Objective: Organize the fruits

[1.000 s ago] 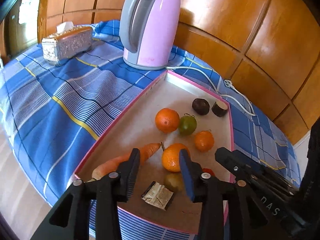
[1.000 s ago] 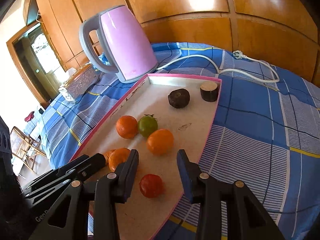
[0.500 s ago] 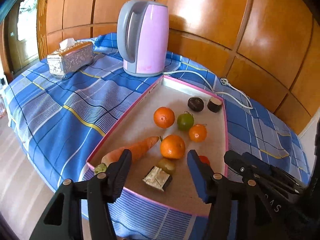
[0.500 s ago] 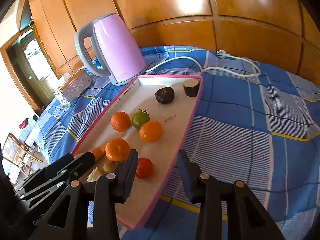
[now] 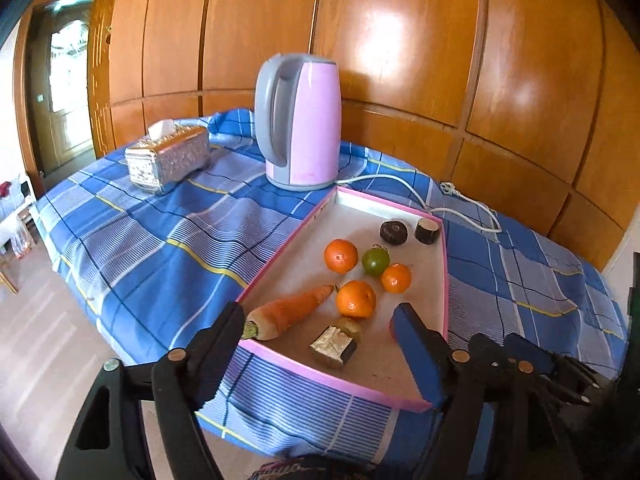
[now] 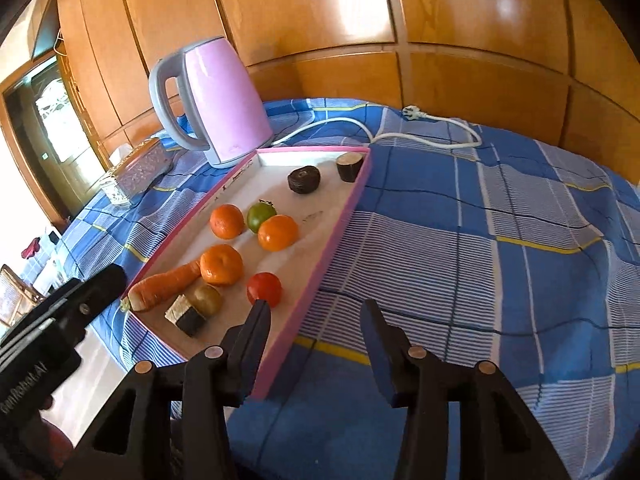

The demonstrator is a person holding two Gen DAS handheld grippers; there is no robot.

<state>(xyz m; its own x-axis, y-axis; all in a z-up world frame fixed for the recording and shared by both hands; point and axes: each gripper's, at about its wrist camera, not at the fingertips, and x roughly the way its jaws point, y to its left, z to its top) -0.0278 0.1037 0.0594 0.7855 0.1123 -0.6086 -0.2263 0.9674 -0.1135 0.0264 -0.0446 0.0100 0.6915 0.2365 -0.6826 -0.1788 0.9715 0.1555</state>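
A pink-rimmed tray [image 5: 280, 354] [image 6: 340, 224] lies on the blue checked cloth. It holds three oranges [image 5: 340, 255] [image 6: 227, 221], a green fruit [image 5: 375, 261] [image 6: 261, 215], a carrot [image 5: 288, 312] [image 6: 164, 284], a red fruit [image 6: 264, 289], a yellow-green fruit [image 5: 349, 327] [image 6: 206, 299], a foil-topped block [image 5: 333, 346] [image 6: 185, 315] and two dark pieces [image 5: 393, 232] [image 6: 304, 179]. My left gripper [image 5: 320, 320] is open and empty, above the tray's near edge. My right gripper [image 6: 316, 310] is open and empty, over the tray's right rim.
A pink kettle [image 5: 298, 120] [image 6: 212, 100] stands behind the tray, its white cord and plug [image 6: 412, 112] trailing right over the cloth. A silver tissue box [image 5: 168, 158] sits at the back left. Wooden panels back the table; floor lies beyond the left edge.
Both grippers have pulled back and up from the tray, still open and empty. The fruits have not moved.
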